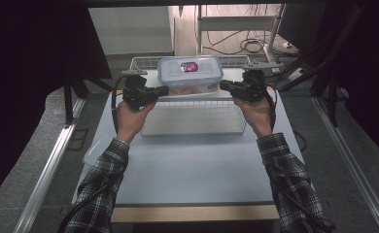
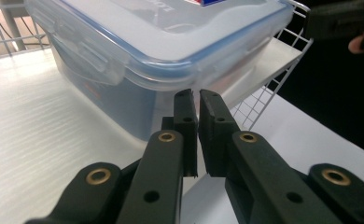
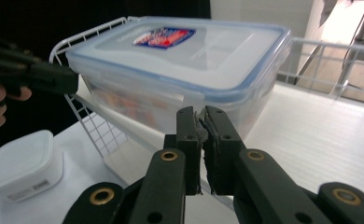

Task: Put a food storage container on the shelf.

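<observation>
A clear plastic food container [image 1: 190,73] with a blue-sealed snap lid and a red and blue label stands on the white shelf [image 1: 229,75] of a wire rack. My left gripper [image 1: 164,91] is at its left end and my right gripper [image 1: 224,85] at its right end, both pointing inward. In the left gripper view, the left gripper [image 2: 196,95] is shut with nothing between its jaws, its tips just below the container's [image 2: 161,42] lid rim. In the right gripper view, the right gripper [image 3: 199,112] is shut and empty, its tips level with the container's [image 3: 185,60] end wall.
A white wire basket [image 1: 192,121] sits in front of the shelf on the pale table [image 1: 192,170]. A small white lidded box [image 3: 26,165] lies on the table's left side [image 1: 93,150]. Dark curtains flank the table; cables and a stand are behind.
</observation>
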`<state>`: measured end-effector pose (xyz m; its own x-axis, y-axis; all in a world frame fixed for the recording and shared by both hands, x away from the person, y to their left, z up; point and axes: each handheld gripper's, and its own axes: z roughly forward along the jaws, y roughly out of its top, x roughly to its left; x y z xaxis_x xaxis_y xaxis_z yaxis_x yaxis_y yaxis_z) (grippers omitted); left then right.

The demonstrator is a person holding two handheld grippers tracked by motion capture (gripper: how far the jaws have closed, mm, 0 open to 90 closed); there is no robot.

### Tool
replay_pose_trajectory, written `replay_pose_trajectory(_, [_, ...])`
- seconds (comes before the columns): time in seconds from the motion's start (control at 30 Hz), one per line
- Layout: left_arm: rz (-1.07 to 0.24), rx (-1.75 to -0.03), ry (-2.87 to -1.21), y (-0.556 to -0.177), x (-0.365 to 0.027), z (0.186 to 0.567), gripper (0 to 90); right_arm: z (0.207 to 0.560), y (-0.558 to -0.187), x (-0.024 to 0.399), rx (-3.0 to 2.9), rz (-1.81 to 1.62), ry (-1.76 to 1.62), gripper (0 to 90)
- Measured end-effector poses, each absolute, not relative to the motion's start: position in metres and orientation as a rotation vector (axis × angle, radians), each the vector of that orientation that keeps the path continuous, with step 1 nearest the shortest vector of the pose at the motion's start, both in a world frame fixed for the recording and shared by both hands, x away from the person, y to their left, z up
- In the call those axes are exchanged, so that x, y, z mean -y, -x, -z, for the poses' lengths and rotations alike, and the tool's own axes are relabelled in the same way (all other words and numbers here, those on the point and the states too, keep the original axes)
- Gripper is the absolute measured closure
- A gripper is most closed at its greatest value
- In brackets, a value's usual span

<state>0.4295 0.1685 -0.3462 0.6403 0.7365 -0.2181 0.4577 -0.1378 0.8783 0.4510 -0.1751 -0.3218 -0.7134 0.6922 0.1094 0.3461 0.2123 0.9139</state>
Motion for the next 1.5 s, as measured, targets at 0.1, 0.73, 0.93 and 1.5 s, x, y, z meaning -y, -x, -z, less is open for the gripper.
replay_pose_trajectory(0.1, [-0.338, -0.976, -1.786, -0.433, -0.167, 0.345, 85.8, 0.326, -0.453, 0.174, -2.187, -1.496, -0.976, 84.0])
replay_pose_trajectory(0.73, [-0.336, -0.911, -1.803, -0.412, -0.164, 0.351, 69.3, 0.337, -0.440, 0.178, -2.212, -1.533, -0.968, 67.0])
replay_pose_trajectory(0.93, [-0.337, -0.894, -1.823, -0.396, -0.161, 0.356, 56.4, 0.342, -0.426, 0.178, -2.232, -1.535, -0.936, 56.5])
replay_pose_trajectory(1.5, [-0.351, -0.861, -1.848, -0.355, -0.163, 0.393, 28.2, 0.371, -0.389, 0.185, -2.310, -1.476, -0.872, 28.5])
